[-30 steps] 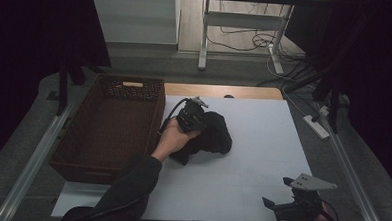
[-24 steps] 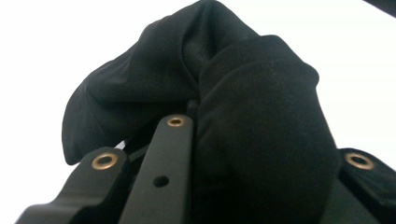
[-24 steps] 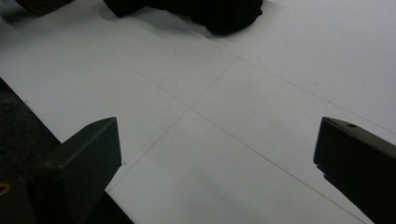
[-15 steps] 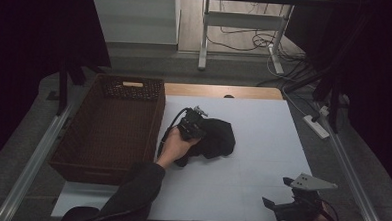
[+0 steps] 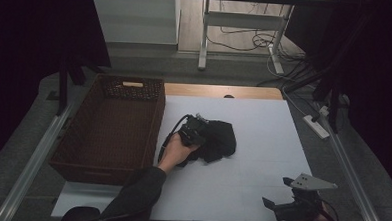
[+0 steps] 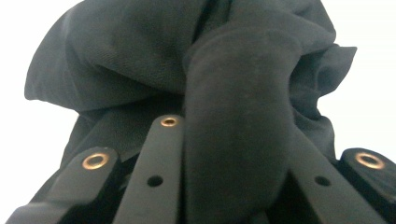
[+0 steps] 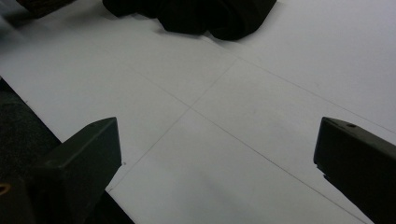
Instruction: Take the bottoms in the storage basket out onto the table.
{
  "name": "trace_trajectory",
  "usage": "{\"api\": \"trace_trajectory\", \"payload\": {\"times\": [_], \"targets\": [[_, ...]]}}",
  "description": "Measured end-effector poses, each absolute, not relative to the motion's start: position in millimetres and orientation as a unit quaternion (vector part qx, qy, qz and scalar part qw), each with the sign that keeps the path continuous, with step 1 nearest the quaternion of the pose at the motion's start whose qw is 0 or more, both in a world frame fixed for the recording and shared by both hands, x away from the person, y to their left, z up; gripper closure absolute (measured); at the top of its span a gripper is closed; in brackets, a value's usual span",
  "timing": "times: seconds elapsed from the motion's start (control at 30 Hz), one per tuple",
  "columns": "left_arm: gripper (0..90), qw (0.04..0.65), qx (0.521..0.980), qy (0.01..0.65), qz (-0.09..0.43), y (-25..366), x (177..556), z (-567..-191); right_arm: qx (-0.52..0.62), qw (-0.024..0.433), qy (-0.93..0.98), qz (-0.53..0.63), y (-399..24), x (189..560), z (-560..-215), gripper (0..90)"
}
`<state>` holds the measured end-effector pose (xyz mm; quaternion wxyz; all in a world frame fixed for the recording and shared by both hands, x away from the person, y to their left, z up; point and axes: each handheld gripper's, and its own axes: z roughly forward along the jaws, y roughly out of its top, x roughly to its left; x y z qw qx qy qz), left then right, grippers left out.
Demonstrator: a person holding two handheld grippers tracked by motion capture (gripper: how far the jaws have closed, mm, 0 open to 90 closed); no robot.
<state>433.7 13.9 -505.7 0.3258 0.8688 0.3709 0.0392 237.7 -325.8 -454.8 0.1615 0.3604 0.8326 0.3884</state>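
Observation:
A crumpled black cloth [image 5: 221,141] lies on the white table [image 5: 261,163], just right of the basket. My left gripper [image 5: 195,131] sits at the cloth's left edge, held by a hand in a dark sleeve. In the left gripper view a thick fold of the cloth [image 6: 233,116] is pinched between the two jaws of the left gripper [image 6: 233,144]. My right gripper [image 5: 281,208] hovers low at the table's near right corner. Its jaws stand wide apart in the right gripper view [image 7: 217,154], with bare table between them and the cloth [image 7: 196,11] farther off.
A dark brown wicker basket [image 5: 156,124] stands along the table's left side, with nothing visible inside. A metal rail [image 5: 36,158] runs beside it on the floor. A power strip [image 5: 317,125] and cables lie off the table's far right. Faint seam lines [image 7: 219,79] cross the table sheet.
My left gripper and the cloth have shifted a little toward the near edge of the table. The right gripper has stayed in place.

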Motion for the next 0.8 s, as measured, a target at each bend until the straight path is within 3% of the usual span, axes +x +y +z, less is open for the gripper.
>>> {"api": "trace_trajectory", "payload": {"times": [0.3,0.53,0.8], "targets": [[71.7,0.33,0.868,0.368,0.046,15,434,-515,0.361,0.161,0.832,0.39,-326,238,-455,1.2],[52.8,0.328,0.868,0.367,0.064,14,435,-518,0.361,0.16,0.832,0.39,-326,238,-455,1.1],[38.7,0.326,0.869,0.366,0.069,12,435,-516,0.361,0.159,0.832,0.39,-326,238,-455,1.1]]}}
